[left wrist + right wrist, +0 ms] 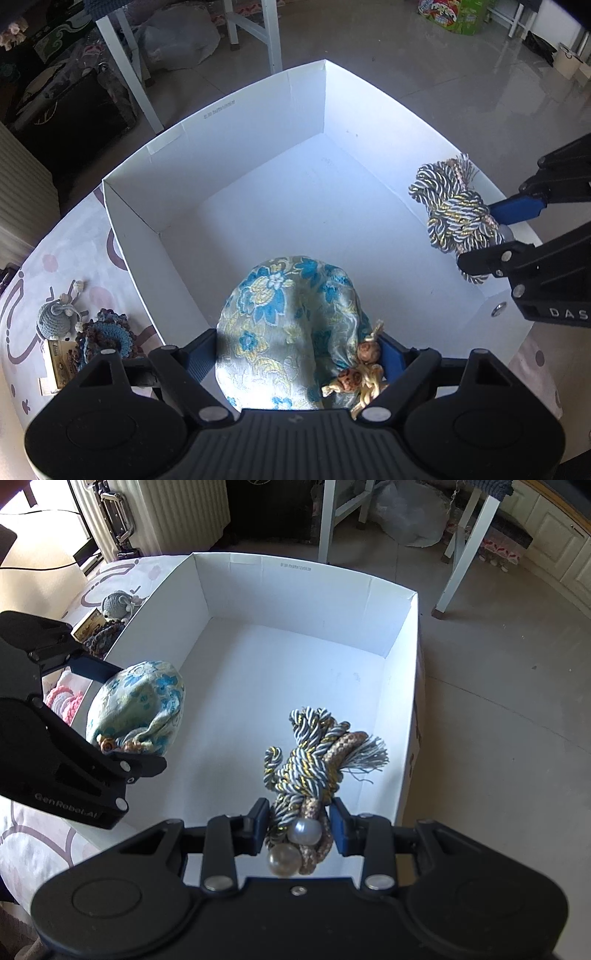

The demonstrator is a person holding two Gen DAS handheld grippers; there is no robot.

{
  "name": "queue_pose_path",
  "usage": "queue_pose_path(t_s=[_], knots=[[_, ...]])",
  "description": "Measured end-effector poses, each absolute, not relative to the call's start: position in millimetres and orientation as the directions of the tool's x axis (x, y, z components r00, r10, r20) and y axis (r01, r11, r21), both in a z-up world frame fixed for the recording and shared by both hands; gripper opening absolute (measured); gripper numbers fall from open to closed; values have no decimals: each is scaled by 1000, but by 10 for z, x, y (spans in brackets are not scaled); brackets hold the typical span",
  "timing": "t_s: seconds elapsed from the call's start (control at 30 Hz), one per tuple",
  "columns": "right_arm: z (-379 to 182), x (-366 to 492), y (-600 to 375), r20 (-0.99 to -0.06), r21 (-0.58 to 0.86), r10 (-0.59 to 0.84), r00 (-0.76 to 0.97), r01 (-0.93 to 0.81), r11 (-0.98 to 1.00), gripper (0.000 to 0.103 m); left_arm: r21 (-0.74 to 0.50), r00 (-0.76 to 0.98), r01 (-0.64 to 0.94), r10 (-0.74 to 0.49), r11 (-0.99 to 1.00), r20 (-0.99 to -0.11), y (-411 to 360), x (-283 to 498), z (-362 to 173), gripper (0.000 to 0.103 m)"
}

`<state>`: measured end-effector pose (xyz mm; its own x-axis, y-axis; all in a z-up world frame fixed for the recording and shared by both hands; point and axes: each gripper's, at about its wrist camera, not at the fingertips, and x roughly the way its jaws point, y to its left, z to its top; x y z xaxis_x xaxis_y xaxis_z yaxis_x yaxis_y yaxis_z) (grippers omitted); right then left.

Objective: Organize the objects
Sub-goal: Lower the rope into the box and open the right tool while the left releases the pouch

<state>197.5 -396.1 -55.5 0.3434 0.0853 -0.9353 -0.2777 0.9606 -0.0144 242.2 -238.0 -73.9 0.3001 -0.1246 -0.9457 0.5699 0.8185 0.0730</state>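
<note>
A big white cardboard box stands open in front of me. My left gripper is shut on a blue-flowered silk pouch with wooden beads on its drawstring, held inside the box at its near left. My right gripper is shut on a bundle of twisted grey, white and gold cord with two pearl beads and a frayed tassel, hanging over the box's right side. The box floor under both is bare.
Left of the box, on a patterned cloth, lie a grey crocheted toy, a dark crocheted piece, a small printed carton and a pink knitted item. White table legs and a plastic bag stand beyond.
</note>
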Motion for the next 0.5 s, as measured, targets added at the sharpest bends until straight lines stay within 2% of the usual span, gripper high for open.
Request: queue_pose_path(t_s=[0.13, 0.5], knots=[[-588, 1992, -3953, -938, -17, 82, 336, -280, 960, 36, 104, 304, 595, -104, 797, -947, -2404, 2407, -784, 87], [-629, 2009, -3913, -943, -23, 77, 325, -292, 956, 36, 115, 308, 627, -109, 771, -945, -2406, 2369, -842, 96]])
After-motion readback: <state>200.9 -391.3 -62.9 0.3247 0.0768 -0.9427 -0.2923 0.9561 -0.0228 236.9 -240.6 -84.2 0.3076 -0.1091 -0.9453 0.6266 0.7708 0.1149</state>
